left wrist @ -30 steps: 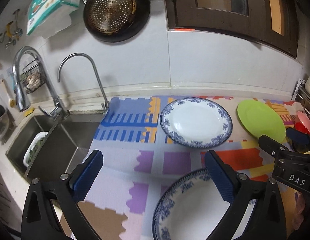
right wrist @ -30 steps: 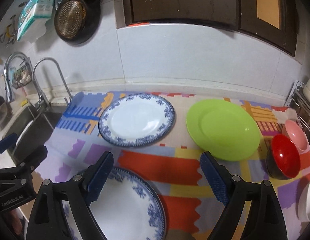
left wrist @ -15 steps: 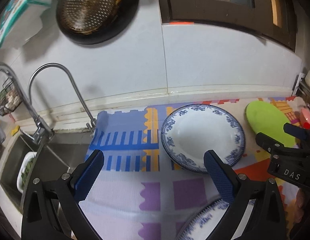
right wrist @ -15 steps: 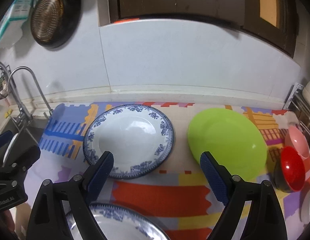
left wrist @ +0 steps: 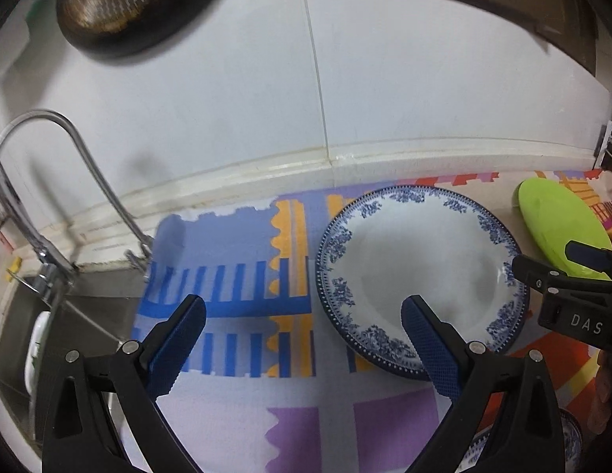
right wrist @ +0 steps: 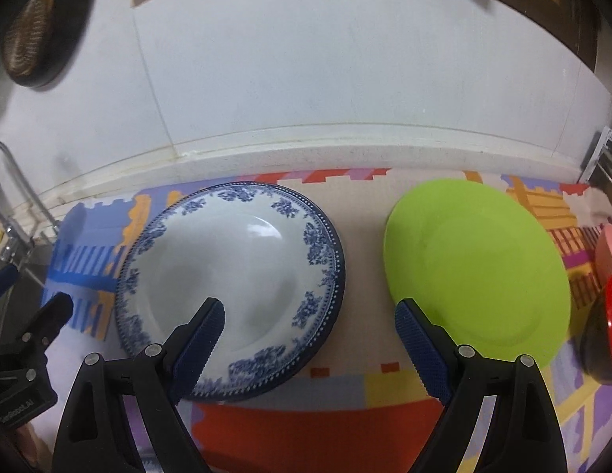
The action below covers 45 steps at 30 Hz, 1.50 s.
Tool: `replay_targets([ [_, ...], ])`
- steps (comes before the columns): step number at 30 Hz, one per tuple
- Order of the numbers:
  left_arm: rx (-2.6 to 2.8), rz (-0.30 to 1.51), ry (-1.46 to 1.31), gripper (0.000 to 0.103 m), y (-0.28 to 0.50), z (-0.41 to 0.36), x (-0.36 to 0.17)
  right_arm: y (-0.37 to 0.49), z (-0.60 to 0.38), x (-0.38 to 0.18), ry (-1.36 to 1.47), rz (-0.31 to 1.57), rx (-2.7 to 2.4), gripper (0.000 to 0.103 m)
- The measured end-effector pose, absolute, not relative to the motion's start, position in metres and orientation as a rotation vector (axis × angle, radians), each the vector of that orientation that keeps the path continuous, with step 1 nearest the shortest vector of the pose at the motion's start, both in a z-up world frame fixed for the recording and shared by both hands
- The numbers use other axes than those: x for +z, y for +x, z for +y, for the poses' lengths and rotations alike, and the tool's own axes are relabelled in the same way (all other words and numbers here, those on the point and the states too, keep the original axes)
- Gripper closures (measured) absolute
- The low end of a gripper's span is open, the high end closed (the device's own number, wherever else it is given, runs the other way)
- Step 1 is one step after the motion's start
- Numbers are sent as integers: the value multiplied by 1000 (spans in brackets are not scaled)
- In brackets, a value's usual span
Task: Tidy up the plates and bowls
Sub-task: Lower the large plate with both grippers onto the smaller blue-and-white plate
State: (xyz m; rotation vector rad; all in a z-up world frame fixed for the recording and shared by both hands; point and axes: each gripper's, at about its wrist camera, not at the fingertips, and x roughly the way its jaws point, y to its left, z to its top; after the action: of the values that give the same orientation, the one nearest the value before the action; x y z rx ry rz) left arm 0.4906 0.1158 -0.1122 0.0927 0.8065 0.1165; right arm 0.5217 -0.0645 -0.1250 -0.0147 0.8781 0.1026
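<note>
A blue-and-white patterned plate [left wrist: 420, 272] [right wrist: 235, 272] lies flat on the colourful mat near the wall. To its right rests a lime green plate [right wrist: 475, 268] [left wrist: 558, 228]. My left gripper [left wrist: 304, 327] hangs open over the plate's left edge, its right finger above the plate and its left finger above the mat. Open and empty too, my right gripper [right wrist: 310, 325] straddles the gap between the two plates. A second patterned plate's rim [left wrist: 572, 437] peeks in at the bottom right of the left wrist view. At the right edge sit a red bowl [right wrist: 609, 327] and a pink bowl [right wrist: 609, 244].
A sink [left wrist: 41, 339] with a curved tap [left wrist: 69, 181] lies left of the mat. A dark colander pan [left wrist: 132, 4] hangs on the white wall above. A metal rack [right wrist: 605, 165] stands at the far right. Dark cabinets overhang the wall.
Both grippers have moved forward and down toward the wall. The far patterned plate and green plate look larger and closer; the near patterned plate has slid almost out of view below.
</note>
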Motion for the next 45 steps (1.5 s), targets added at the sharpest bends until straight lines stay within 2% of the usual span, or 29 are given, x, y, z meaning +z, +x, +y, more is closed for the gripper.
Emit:
replay_targets([
  [13,74,904,58,12,536,118,-153,559,-63,-151,-11,932,86,15],
  [19,54,930,42,15,553,118,-160,570,-63,-157,-20,952,76,22],
  [24,27,965,33,28,566,117,-166,577,-63,-160,-16,967,72,26],
  [34,1,994,31,45,580,112,-174,587,-64,-166,-17,1004,75,42],
  [38,-9,992,27,55,583,112,-172,588,-62,-166,-28,1001,77,44],
  [39,-11,991,25,59,584,112,-172,589,-62,-166,-27,1000,77,47],
  [42,-12,989,17,62,586,110,-173,590,-60,-165,-27,997,87,56],
  [45,-9,984,23,64,593,104,-172,589,-58,-164,-32,996,86,59],
])
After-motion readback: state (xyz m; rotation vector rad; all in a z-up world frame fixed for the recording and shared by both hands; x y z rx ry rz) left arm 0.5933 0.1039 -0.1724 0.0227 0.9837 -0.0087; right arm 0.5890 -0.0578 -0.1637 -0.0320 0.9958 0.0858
